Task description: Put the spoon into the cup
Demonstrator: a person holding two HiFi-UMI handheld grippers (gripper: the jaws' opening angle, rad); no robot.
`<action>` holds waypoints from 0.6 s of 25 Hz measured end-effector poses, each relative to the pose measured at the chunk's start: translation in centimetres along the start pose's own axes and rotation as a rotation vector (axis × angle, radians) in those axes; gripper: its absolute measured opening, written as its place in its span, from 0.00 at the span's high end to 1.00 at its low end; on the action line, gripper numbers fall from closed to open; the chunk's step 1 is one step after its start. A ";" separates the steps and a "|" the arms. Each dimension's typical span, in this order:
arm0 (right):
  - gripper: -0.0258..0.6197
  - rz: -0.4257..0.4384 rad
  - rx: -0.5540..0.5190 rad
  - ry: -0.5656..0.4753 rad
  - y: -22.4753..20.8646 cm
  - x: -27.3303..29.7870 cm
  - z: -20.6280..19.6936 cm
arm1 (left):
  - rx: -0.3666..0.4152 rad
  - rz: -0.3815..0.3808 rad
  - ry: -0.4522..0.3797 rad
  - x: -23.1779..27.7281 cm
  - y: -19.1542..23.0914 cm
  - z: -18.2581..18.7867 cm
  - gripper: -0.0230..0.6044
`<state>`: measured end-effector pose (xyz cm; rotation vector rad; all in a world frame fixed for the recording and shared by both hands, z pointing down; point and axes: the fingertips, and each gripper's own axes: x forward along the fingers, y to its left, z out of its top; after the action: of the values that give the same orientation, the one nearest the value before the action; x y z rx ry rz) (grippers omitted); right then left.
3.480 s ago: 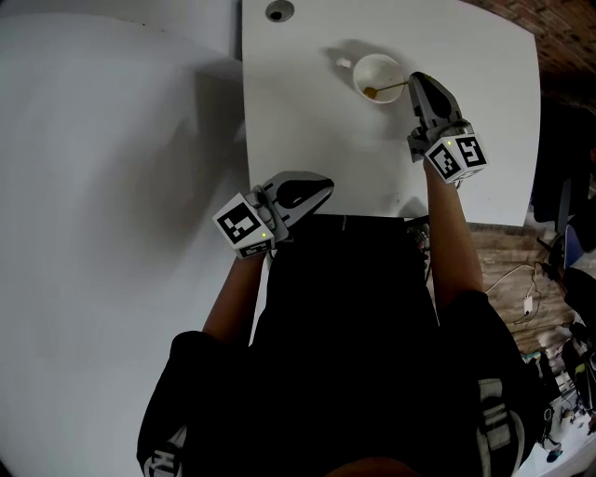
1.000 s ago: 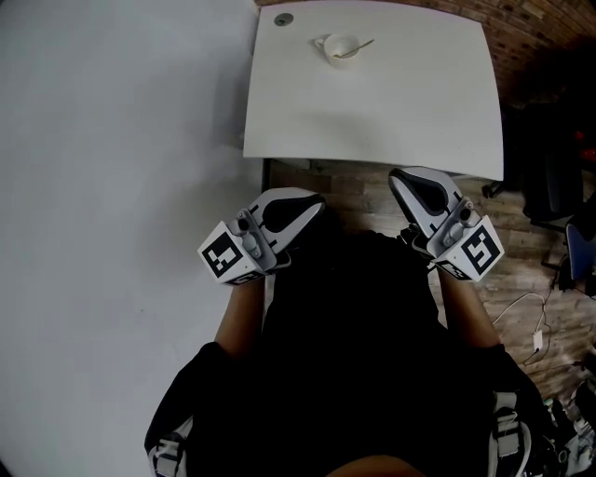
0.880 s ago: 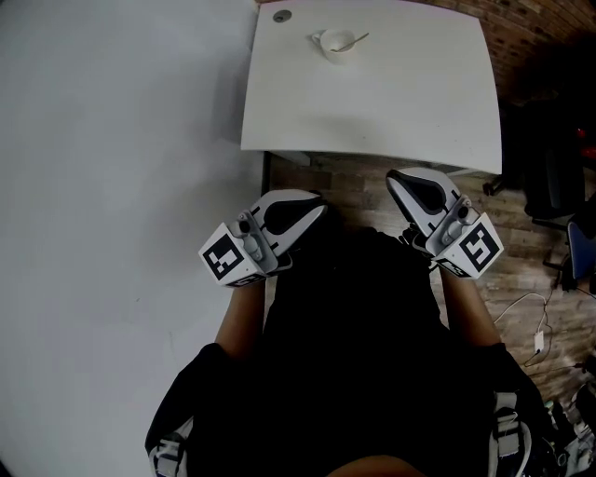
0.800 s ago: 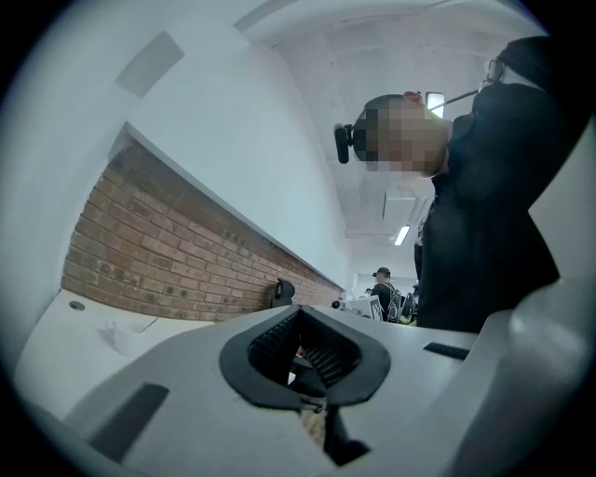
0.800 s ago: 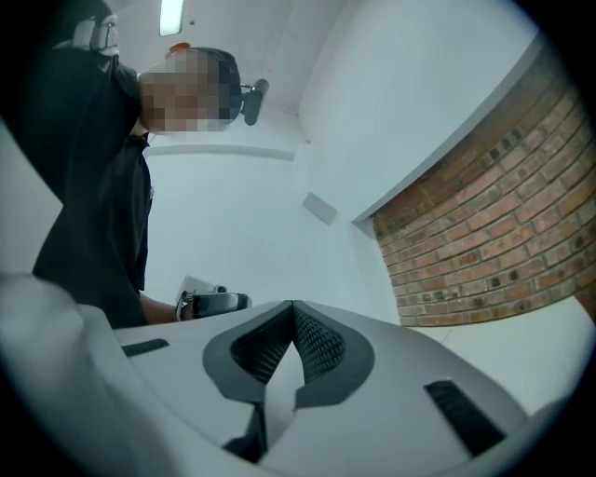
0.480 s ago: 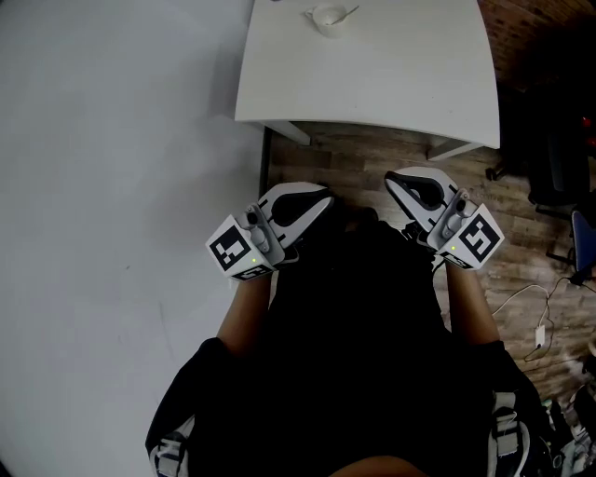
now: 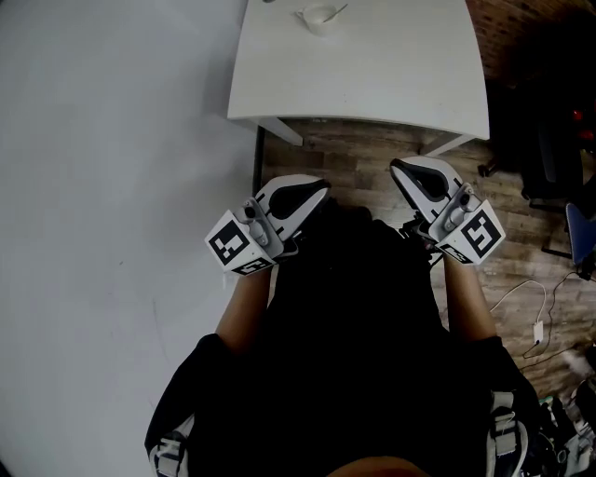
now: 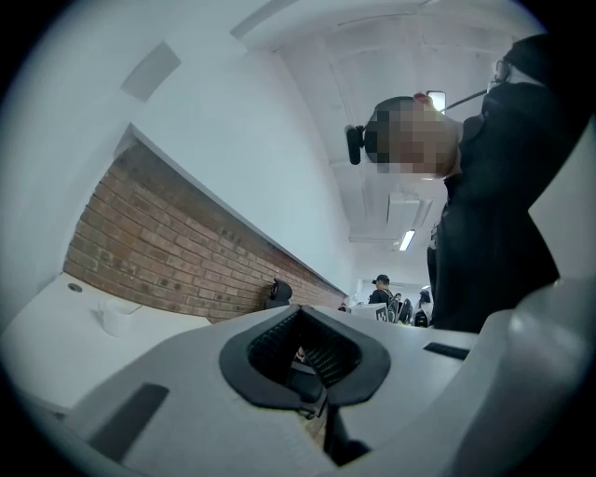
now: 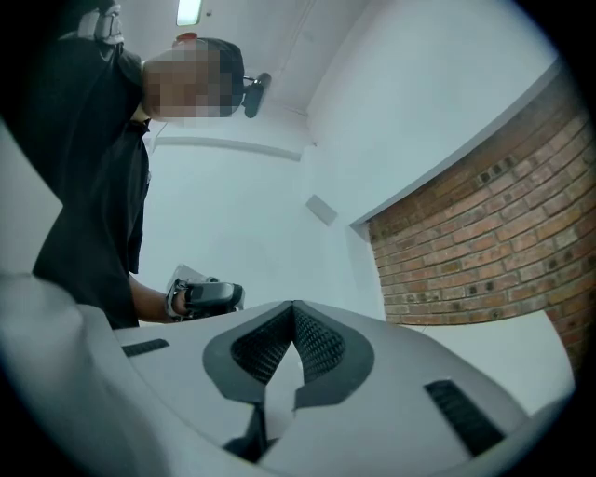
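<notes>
**White cup holds the spoon — task judged complete**

White rectangular table (image 7: 391, 65) stands at the far side of the scene, over brown wooden plank floor (image 7: 354, 154). Towards the table's far left part sits the small white round cup (image 7: 317, 16). The slim metal spoon (image 7: 338, 9) rests with its bowl inside and its handle leaning out over the rim to the right. Placement therefore reads as done; nothing further appears outstanding.

Left gripper (image 7: 319, 190) and right gripper (image 7: 399, 170) are both held near the person's dark-clad body, well apart from the table. Each gripper view shows its ribbed fingers (image 8: 328, 354) closed together, tip to tip, with nothing between them — both empty. Spoon detail is small in the head view, so its seating is judged, not confirmed.
</notes>
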<state>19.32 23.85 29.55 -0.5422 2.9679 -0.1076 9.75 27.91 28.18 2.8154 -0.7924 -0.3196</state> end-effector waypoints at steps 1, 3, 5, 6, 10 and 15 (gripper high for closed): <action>0.95 -0.012 -0.005 0.003 -0.2 -0.3 0.0 | -0.003 -0.001 0.008 0.1 -0.2 -0.4 0.94; 0.95 -0.028 -0.011 0.007 -0.5 -1.0 0.1 | 0.001 -0.006 0.033 0.2 -0.6 -1.1 0.94; 0.95 -0.036 -0.020 0.014 -0.5 -1.3 0.0 | 0.010 -0.004 0.053 -0.1 -0.8 -1.6 0.94; 0.95 -0.037 -0.024 0.018 -0.5 -1.4 -0.1 | 0.011 0.001 0.057 -0.4 -0.7 -1.7 0.94; 0.95 -0.033 -0.028 0.012 -0.6 -0.9 -0.1 | 0.003 0.033 0.058 -1.4 -0.3 -1.9 0.94; 0.95 -0.010 -0.039 0.006 -0.4 -0.2 0.1 | -0.003 0.046 0.076 -1.7 -0.4 -2.6 0.94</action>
<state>19.69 23.51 29.54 -0.5625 2.9790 -0.0521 9.22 29.47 30.85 2.7835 -0.8373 -0.2053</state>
